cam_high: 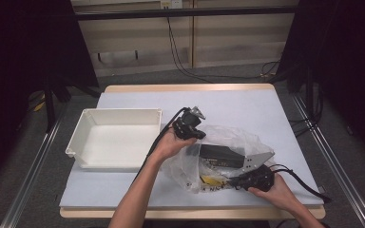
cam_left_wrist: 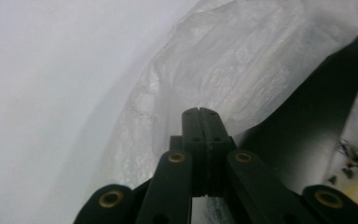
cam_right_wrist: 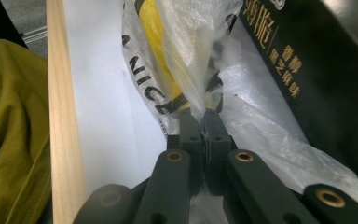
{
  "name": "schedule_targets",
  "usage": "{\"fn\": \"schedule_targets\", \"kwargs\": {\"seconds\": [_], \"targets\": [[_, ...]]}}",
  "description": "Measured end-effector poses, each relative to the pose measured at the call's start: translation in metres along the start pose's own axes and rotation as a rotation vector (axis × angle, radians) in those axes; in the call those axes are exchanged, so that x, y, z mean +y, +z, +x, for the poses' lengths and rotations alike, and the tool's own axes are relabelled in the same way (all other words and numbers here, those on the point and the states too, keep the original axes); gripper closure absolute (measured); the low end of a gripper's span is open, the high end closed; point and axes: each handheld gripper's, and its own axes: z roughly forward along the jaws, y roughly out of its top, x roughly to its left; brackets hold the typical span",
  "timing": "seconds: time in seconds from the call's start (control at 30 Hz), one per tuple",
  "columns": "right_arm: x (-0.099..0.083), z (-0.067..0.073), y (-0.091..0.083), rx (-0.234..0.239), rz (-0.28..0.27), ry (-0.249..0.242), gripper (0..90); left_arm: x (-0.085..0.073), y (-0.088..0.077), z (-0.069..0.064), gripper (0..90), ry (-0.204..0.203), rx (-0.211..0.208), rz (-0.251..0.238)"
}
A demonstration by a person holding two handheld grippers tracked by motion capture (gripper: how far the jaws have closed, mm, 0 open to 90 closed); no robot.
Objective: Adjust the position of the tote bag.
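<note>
Both edges of the plastic bag (cam_high: 218, 152) pinched — left gripper (cam_high: 190, 126) clamped on film at the far side, right gripper (cam_right_wrist: 204, 114) clamped on the near fold. Black box (cam_high: 221, 154) between the grippers, inside the bag — not yet out. White tray (cam_high: 83, 130) beyond the left gripper, unfilled.

"NICE" on plastic bag (cam_right_wrist: 145, 88)

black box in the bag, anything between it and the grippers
Yes: the clear plastic bag wraps the black box. The left gripper and right gripper are shut on the film only, not on the box.
</note>
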Motion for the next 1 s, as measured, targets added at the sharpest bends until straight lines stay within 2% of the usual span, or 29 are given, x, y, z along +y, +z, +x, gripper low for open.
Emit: {"fn": "schedule_targets", "kwargs": {"seconds": [0.03, 0.07, 0.13, 0.2, 0.3, 0.37, 0.5, 0.6, 0.63, 0.67, 0.7, 0.77, 0.9, 1.0], "targets": [[0.000, 0.001, 0.000, -0.003, 0.005, 0.001, 90.0, 0.000, 0.000, 0.000, 90.0, 0.000, 0.000, 0.000], [-0.001, 0.001, 0.001, 0.001, 0.004, -0.002, 90.0, 0.000, 0.004, 0.005, 90.0, -0.017, 0.003, 0.008], [-0.001, 0.002, 0.000, -0.002, 0.009, -0.004, 90.0, -0.001, 0.009, 0.009, 90.0, -0.015, 0.015, 0.038], [-0.001, 0.002, 0.000, 0.000, 0.007, -0.005, 90.0, -0.003, 0.014, 0.014, 90.0, -0.021, 0.010, 0.057], [-0.002, 0.002, 0.000, 0.003, 0.003, -0.010, 90.0, -0.005, 0.022, 0.017, 90.0, -0.039, 0.010, 0.079], [-0.002, 0.003, 0.000, 0.004, 0.006, -0.015, 90.0, -0.005, 0.025, 0.017, 90.0, -0.034, 0.014, 0.088], [-0.002, 0.004, 0.000, 0.009, 0.010, -0.015, 90.0, -0.007, 0.041, 0.020, 90.0, -0.049, 0.015, 0.147], [-0.003, 0.004, -0.001, 0.014, 0.010, -0.019, 89.6, -0.009, 0.046, 0.021, 90.0, -0.057, 0.028, 0.176], [-0.003, 0.004, -0.001, 0.014, 0.010, -0.019, 89.6, -0.009, 0.046, 0.021, 90.0, -0.057, 0.028, 0.176], [-0.003, 0.004, -0.001, 0.014, 0.008, -0.020, 85.3, -0.010, 0.047, 0.020, 90.0, -0.056, 0.026, 0.177], [-0.003, 0.004, -0.001, 0.008, 0.008, -0.015, 82.6, -0.011, 0.046, 0.022, 88.5, -0.075, 0.023, 0.170], [-0.003, 0.004, -0.003, 0.008, -0.001, -0.016, 78.2, -0.010, 0.044, 0.021, 85.7, -0.066, 0.014, 0.165], [-0.001, 0.003, -0.012, -0.008, -0.054, -0.009, 66.9, -0.009, 0.035, 0.018, 77.5, -0.060, 0.009, 0.117], [0.000, 0.002, -0.020, -0.025, -0.094, -0.002, 61.1, -0.005, 0.025, 0.011, 69.8, -0.057, 0.024, 0.074]]}}
